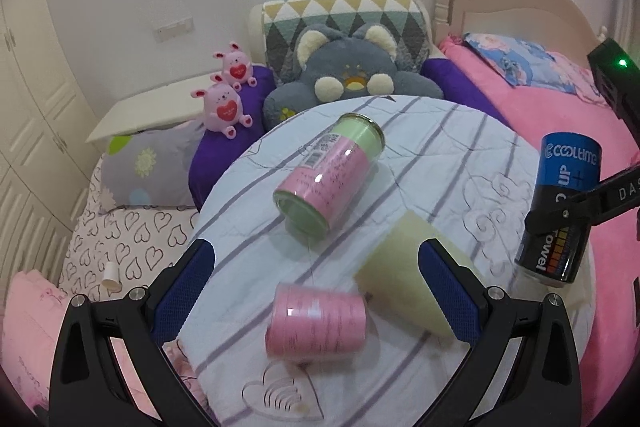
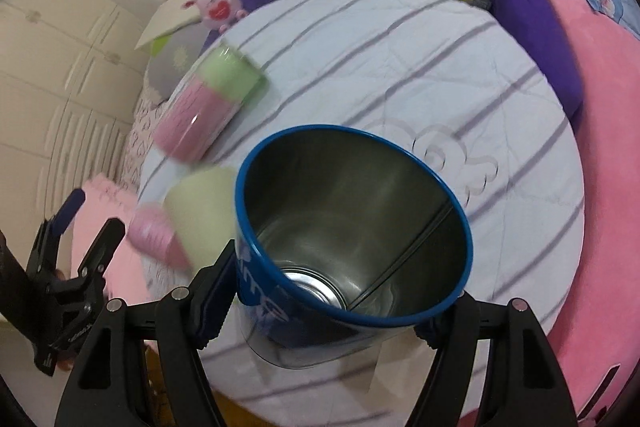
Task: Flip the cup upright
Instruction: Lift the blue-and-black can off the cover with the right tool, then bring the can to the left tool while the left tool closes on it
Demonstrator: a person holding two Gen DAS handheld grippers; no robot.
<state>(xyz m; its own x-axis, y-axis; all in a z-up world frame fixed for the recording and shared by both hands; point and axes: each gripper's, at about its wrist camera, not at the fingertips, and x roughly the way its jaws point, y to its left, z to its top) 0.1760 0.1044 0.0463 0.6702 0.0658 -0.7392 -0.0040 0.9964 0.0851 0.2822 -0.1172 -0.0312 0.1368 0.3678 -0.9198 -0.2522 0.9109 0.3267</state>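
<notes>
My right gripper (image 2: 324,311) is shut on a blue and black tin cup (image 2: 352,227), open mouth toward the camera; in the left wrist view the cup (image 1: 560,211) hangs about upright over the table's right edge. My left gripper (image 1: 316,267) is open and empty above the near side of the round table (image 1: 420,131). Between its fingers lie a pink cup (image 1: 316,323) on its side and a pale yellow cup (image 1: 404,267) on its side. A pink and green glass jar (image 1: 332,175) lies on its side at the table's middle.
The table wears a white cloth with purple stripes. Behind it sit a grey cat plush (image 1: 352,75), two pink bunny toys (image 1: 224,103) and pillows (image 1: 148,167). A pink bed (image 1: 560,99) runs along the right. White cupboards (image 1: 28,107) stand at the left.
</notes>
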